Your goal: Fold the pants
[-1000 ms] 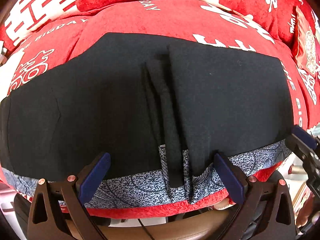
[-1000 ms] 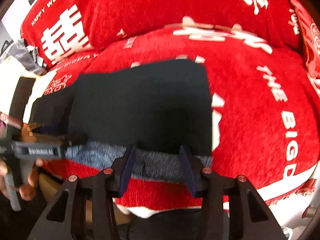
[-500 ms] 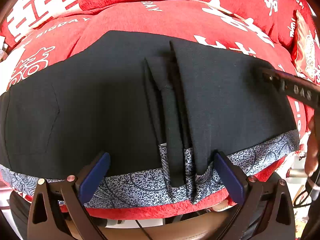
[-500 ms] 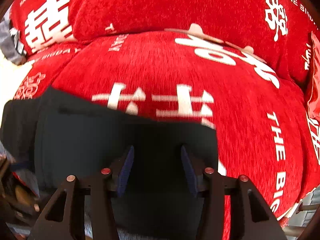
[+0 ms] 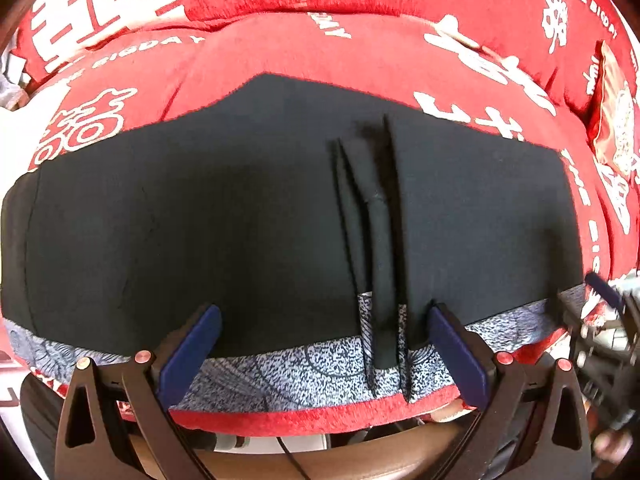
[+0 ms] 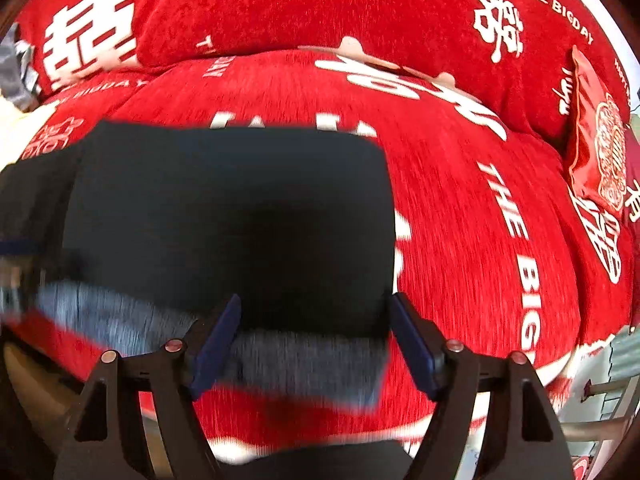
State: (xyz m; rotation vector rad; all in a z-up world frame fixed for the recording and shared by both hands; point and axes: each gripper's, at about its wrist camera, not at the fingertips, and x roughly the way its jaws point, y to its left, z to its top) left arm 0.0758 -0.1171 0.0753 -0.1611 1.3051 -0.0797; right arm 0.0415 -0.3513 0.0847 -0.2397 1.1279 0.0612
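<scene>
Lying flat across a red cushion (image 5: 360, 52) printed with white lettering, black pants (image 5: 200, 216) are spread waistband-near, the grey patterned waistband lining (image 5: 288, 372) folded outward along the near edge. Left gripper (image 5: 324, 354): jaws held wide apart above the waistband, nothing clamped; narrow black folds (image 5: 380, 240) are seen just inside its right finger. Right gripper (image 6: 314, 344): jaws opening over the pants' right corner, nothing gripped; picture blurred. A red patterned packet (image 6: 600, 152) is noted far right.
</scene>
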